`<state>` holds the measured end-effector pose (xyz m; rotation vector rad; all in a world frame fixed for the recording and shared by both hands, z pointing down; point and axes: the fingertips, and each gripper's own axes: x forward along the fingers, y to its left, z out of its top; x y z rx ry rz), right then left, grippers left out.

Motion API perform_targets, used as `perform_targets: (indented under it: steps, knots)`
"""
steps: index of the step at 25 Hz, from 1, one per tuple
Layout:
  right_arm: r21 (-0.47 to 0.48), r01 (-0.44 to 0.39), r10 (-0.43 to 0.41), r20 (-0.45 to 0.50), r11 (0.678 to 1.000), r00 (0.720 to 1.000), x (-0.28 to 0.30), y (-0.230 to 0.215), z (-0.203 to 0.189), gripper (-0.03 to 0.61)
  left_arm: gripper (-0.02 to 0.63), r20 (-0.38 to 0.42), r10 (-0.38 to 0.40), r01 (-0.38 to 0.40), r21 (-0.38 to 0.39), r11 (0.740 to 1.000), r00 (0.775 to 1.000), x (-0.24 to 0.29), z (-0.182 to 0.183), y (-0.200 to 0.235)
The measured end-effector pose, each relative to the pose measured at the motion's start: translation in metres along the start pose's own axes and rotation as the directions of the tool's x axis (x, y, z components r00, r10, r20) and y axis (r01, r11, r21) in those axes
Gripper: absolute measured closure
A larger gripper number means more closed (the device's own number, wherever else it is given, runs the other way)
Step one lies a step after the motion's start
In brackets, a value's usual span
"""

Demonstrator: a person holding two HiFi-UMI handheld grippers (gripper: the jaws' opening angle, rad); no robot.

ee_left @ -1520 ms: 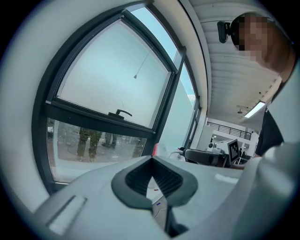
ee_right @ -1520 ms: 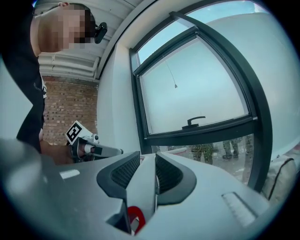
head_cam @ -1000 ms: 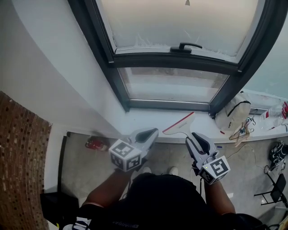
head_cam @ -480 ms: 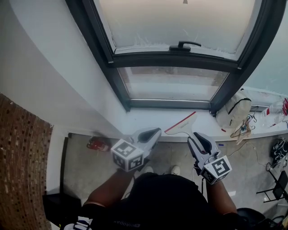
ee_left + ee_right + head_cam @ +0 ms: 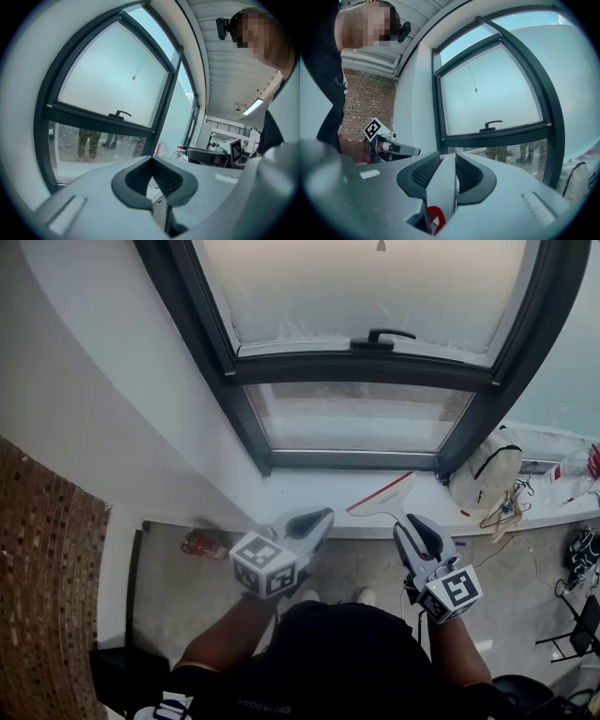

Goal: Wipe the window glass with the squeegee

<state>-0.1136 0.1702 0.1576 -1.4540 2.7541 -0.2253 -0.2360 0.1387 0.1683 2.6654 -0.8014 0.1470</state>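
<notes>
Squeegee (image 5: 383, 498) nudged right, handle pinched in right tool (image 5: 412, 520); left tool (image 5: 318, 516) pressed together.

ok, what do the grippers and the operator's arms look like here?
Both are alike. The left gripper and right gripper have light grey moulded shells that taper to two fingers lined with dark ribbed pads. Each carries a white cube with black square markers at the rear. No cables are visible. The person wears a black top, and the forearms are uncovered.
</notes>
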Motion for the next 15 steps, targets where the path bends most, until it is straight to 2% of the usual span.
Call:
perform_targets:
  steps: [9, 15]
  knots:
    - [0.037, 0.018, -0.019, 0.014, 0.999, 1.000, -0.0045, 0.0031, 0.0067, 0.449, 0.614, 0.007, 0.001, -0.001, 0.009, 1.000, 1.000, 0.0027, 0.0013, -0.0034]
    - [-0.018, 0.012, -0.011, 0.031, 1.000, 0.999, -0.0071, -0.0059, 0.0018, 0.449, 0.614, 0.007, -0.005, 0.004, 0.009, 1.000, 1.000, 0.0069, 0.0009, -0.0063]
